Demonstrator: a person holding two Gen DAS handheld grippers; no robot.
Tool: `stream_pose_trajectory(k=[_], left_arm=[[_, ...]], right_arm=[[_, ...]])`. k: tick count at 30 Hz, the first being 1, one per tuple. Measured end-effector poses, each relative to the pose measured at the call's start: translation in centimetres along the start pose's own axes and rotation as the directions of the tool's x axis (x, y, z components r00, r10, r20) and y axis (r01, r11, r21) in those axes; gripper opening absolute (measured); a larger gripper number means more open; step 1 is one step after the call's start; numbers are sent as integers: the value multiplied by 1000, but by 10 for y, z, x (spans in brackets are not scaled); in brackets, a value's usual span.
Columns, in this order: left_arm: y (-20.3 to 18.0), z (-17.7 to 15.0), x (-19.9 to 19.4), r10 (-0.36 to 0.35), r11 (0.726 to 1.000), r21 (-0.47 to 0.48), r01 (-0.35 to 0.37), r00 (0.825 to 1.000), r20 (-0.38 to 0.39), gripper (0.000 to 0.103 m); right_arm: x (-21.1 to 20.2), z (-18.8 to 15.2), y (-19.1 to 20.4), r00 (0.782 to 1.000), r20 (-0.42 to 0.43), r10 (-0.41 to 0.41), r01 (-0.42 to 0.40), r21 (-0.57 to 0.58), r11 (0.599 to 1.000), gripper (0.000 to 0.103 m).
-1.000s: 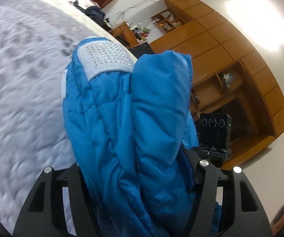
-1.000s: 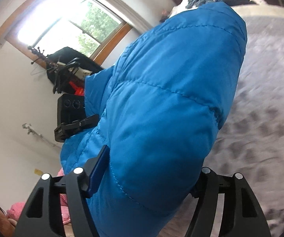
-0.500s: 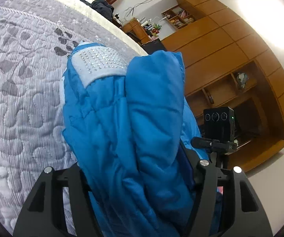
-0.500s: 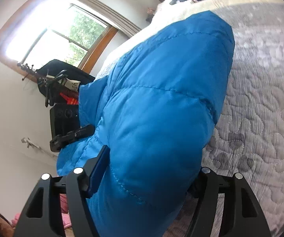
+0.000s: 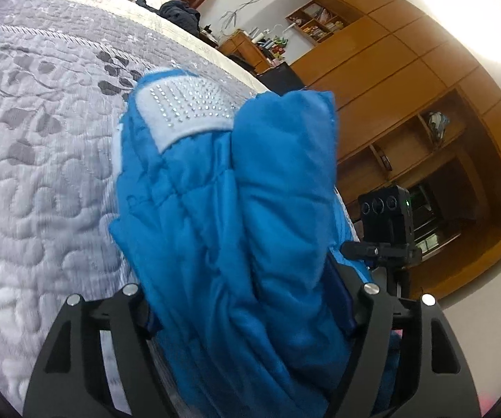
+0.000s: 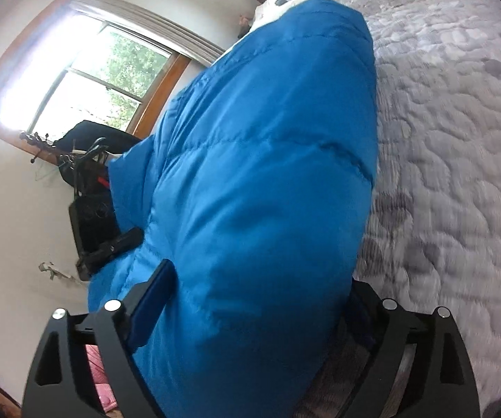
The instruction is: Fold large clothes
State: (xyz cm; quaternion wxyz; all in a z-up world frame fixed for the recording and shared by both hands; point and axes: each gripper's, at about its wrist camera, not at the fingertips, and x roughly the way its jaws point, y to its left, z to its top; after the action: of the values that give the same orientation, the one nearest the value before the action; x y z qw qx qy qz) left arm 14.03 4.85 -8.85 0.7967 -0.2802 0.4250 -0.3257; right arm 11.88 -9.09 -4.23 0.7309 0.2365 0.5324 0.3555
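A bright blue quilted puffer jacket (image 5: 236, 216) fills the middle of the left wrist view, bunched up, with a pale patch of small studs (image 5: 187, 108) near its top. My left gripper (image 5: 247, 317) is shut on a thick wad of it. In the right wrist view the same blue jacket (image 6: 260, 181) bulges over my right gripper (image 6: 250, 313), which is shut on another bunch of it. The jacket hangs above a grey quilted bedspread (image 5: 34, 146), also seen as bedspread (image 6: 459, 139) on the right.
A black camera on a stand (image 5: 386, 219) sits at the bed's side, seen again as camera (image 6: 93, 230). Wooden cabinets (image 5: 407, 80) line the wall. Dark clothes (image 5: 177, 14) lie at the bed's far end. A window (image 6: 86, 80) and black bag are left.
Both grippers have moved with the jacket so more of the bedspread shows, and the jacket has come lower toward the bed. Both grips stay the same.
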Motion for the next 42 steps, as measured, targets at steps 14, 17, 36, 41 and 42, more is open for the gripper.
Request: stream_pose_trajectory(k=[14, 17, 36, 41, 42], left_arm=[[-87, -56, -100, 70, 987, 130, -89, 986, 149, 78], [-105, -65, -86, 119, 978, 160, -134, 988, 100, 71], [-28, -98, -50, 142, 987, 89, -137, 989, -50, 41], [-36, -99, -58, 136, 988, 83, -133, 990, -26, 43], [-40, -99, -62, 145, 986, 83, -143, 989, -17, 47]], right_arm=[[-44, -77, 11, 996, 4, -87, 87, -11, 996, 91], [-40, -81, 23, 991, 4, -131, 131, -33, 991, 91], [16, -94, 51, 990, -27, -135, 135, -9, 991, 91], [11, -97, 63, 983, 24, -181, 181, -39, 983, 91], [7, -100, 72, 975, 49, -216, 218, -62, 974, 92]])
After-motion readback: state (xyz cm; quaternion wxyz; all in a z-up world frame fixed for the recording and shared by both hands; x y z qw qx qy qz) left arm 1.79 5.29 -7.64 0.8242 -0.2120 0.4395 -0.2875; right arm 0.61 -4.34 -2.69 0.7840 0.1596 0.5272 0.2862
